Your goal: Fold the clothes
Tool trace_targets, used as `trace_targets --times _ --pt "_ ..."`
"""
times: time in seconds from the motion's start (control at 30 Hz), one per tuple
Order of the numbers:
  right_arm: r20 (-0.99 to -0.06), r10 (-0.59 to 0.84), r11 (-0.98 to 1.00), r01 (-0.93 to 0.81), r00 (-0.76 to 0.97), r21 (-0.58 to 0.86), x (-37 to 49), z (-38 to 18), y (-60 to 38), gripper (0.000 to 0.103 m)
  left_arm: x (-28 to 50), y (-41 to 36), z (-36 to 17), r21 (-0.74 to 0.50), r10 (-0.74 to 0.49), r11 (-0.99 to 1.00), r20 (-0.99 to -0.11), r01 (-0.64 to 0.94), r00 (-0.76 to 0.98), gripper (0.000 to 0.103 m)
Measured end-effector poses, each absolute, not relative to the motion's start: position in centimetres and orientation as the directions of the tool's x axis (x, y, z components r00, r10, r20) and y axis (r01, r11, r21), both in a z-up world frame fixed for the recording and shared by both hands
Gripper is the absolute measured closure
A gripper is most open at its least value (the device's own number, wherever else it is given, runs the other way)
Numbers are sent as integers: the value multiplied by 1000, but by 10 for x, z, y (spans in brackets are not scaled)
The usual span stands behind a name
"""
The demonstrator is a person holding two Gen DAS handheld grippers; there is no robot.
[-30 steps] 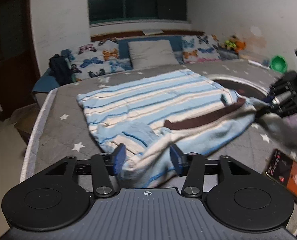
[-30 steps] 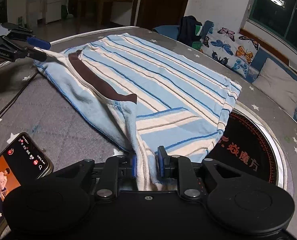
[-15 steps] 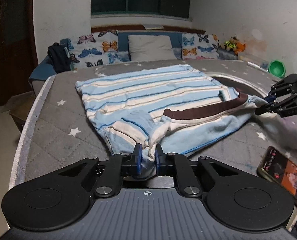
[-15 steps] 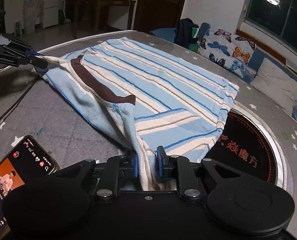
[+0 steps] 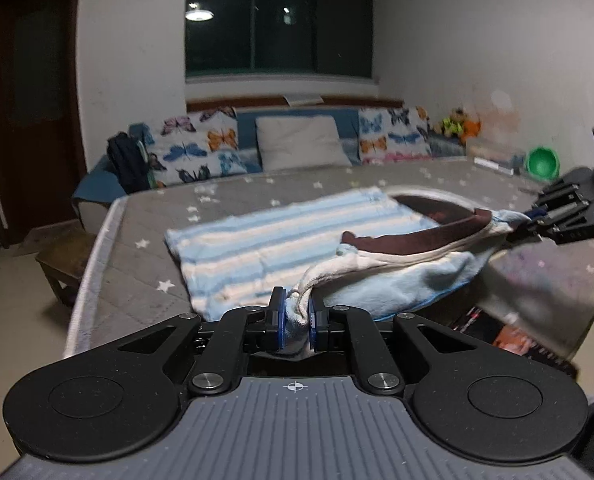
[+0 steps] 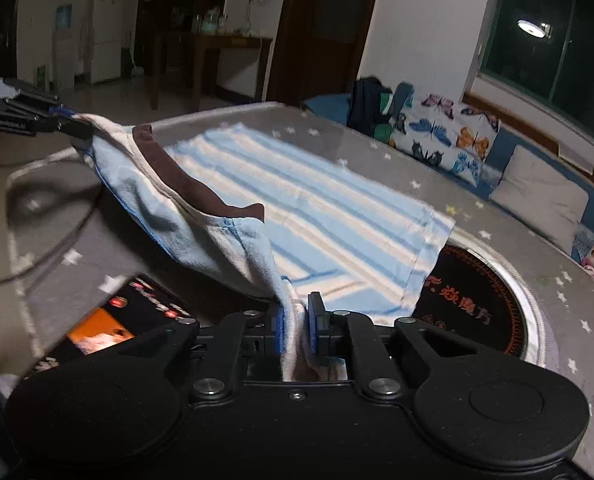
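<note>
Clamping the near hem of a striped shirt (image 5: 297,240) between closed blue pads, left gripper (image 5: 296,322) at the bed's (image 5: 137,256) near edge; pinching the same hem farther along, right gripper (image 6: 295,330) also closed on cloth; near part lifted, brown collar (image 6: 185,184) raised, far part flat mid-bed; phone (image 6: 109,320) beside the lifted fold; bare starred cover open toward the cushions (image 5: 193,152).
</note>
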State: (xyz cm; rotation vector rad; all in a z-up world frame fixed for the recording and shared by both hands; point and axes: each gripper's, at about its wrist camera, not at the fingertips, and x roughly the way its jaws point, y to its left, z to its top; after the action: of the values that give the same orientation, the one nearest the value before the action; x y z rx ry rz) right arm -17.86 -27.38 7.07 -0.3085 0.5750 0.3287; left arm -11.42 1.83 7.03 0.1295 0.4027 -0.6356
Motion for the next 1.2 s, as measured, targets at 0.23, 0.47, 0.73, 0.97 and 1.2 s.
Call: trace_targets --times 0.23,0.47,0.73,0.97,1.2 --pt "-501 233 893 -387 834 -229 -210 106 -267 90 -125 29 95 -32 -549 821 -325 571 770 92" --pt "-486 222 907 -362 846 -215 -167 104 -276 90 -88 17 98 -53 -529 836 -337 546 778 92" --pt "-524 195 927 -330 829 -178 -88 87 -290 90 -5 -7 82 -90 -491 862 -400 500 774 92" --pt "-568 172 943 -302 805 -142 -12 68 -302 90 61 -24 70 -115 -455 882 -454 457 766 92" --pt "-611 149 956 -272 778 -114 44 44 -313 90 120 -32 36 -134 -403 909 -532 396 745 91"
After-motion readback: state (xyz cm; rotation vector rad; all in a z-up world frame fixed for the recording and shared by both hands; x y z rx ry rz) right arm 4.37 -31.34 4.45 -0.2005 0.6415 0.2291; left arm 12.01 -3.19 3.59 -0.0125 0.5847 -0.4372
